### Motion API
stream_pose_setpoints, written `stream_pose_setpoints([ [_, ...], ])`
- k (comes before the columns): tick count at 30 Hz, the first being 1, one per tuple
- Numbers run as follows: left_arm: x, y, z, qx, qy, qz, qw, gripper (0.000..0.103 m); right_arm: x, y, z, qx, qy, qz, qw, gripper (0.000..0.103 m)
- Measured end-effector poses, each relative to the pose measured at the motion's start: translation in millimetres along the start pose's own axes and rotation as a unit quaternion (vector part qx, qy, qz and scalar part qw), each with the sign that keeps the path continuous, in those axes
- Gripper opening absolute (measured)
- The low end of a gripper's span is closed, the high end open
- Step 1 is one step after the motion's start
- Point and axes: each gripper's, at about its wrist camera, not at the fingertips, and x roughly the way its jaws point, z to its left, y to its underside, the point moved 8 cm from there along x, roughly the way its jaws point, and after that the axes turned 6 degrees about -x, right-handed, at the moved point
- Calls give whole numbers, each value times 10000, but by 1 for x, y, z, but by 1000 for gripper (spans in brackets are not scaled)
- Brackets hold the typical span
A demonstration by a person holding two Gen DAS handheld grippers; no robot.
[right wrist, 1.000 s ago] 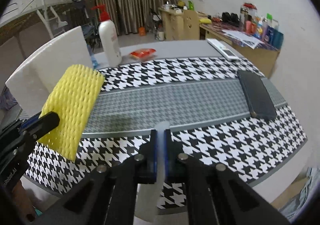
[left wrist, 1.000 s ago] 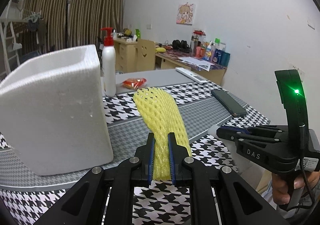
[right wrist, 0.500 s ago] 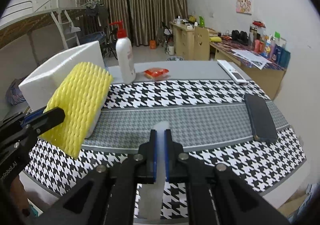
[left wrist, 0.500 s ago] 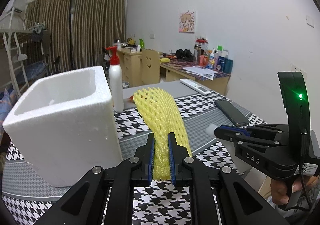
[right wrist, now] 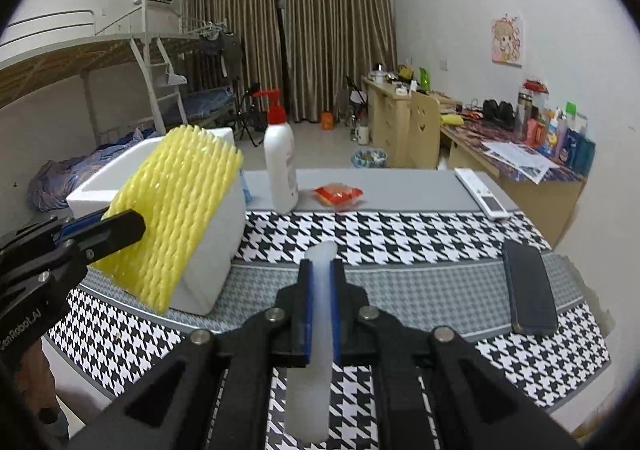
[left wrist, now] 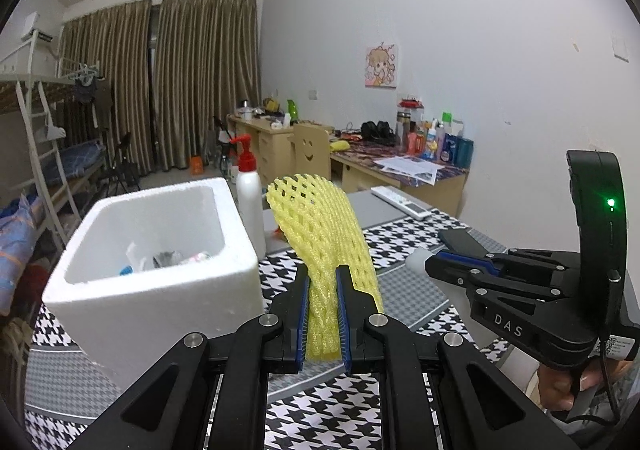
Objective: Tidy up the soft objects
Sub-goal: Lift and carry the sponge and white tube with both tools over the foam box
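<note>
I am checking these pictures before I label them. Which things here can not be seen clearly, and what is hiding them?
- Contents of the white foam box, left wrist view: only scraps show; its walls hide the rest.
- Orange packet: print too small to read; in the left wrist view the yellow foam net nearly covers it.
- Whitish piece in the right gripper: blurred, material unclear.
- Bottles on the far desk: too small.
</note>
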Motion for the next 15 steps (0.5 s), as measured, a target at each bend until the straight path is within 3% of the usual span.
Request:
stream_pose_setpoints([
  [15, -16, -24, 8, 63, -145, -380, 9992, 13, -7, -27, 6, -49, -84, -343, 9994, 11],
])
